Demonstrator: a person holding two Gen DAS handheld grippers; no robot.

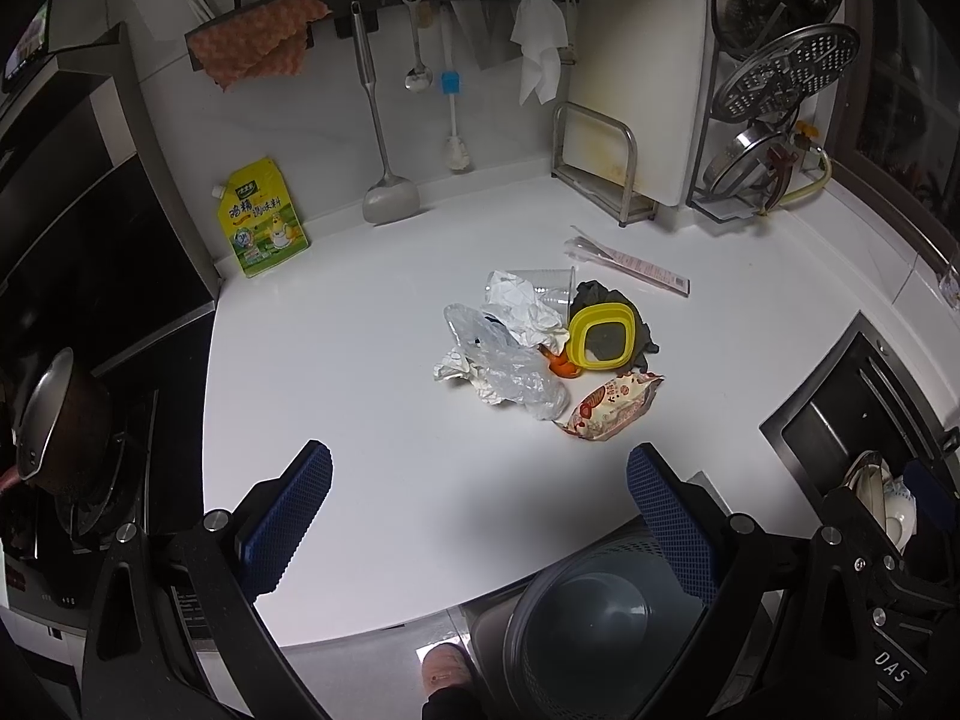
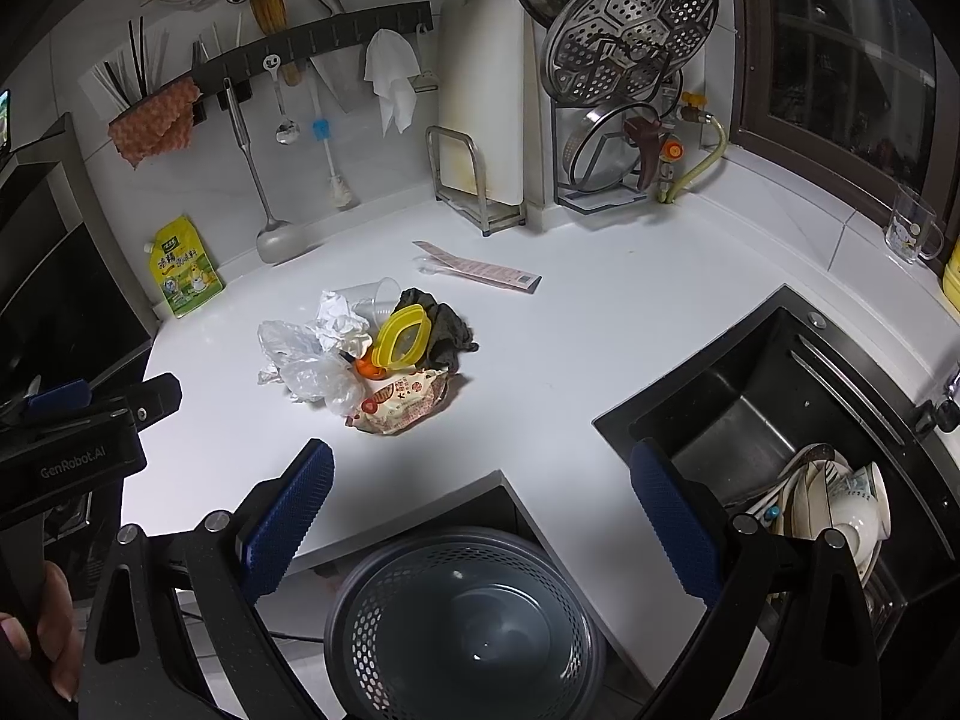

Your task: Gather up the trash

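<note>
A pile of trash lies mid-counter: a clear plastic bag (image 1: 510,369), crumpled white paper (image 1: 528,309), a clear cup (image 1: 549,285), a yellow lid (image 1: 602,339) on a dark rag, an orange scrap (image 1: 561,366) and a snack wrapper (image 1: 609,408). The wrapper (image 2: 402,402), bag (image 2: 306,363) and lid (image 2: 401,336) also show in the right wrist view. A long pink wrapper (image 1: 636,267) lies behind. A grey perforated bin (image 2: 468,624) stands on the floor below the counter edge. My left gripper (image 1: 480,516) is open and empty, short of the pile. My right gripper (image 2: 480,516) is open and empty above the bin.
A black sink (image 2: 750,408) with dishes (image 2: 840,510) is at the right. A yellow seasoning pouch (image 1: 264,225) leans on the back wall. A cutting board rack (image 1: 600,174), a lid rack (image 1: 774,120) and hanging utensils stand at the back. A stove with a pan (image 1: 54,420) is at left.
</note>
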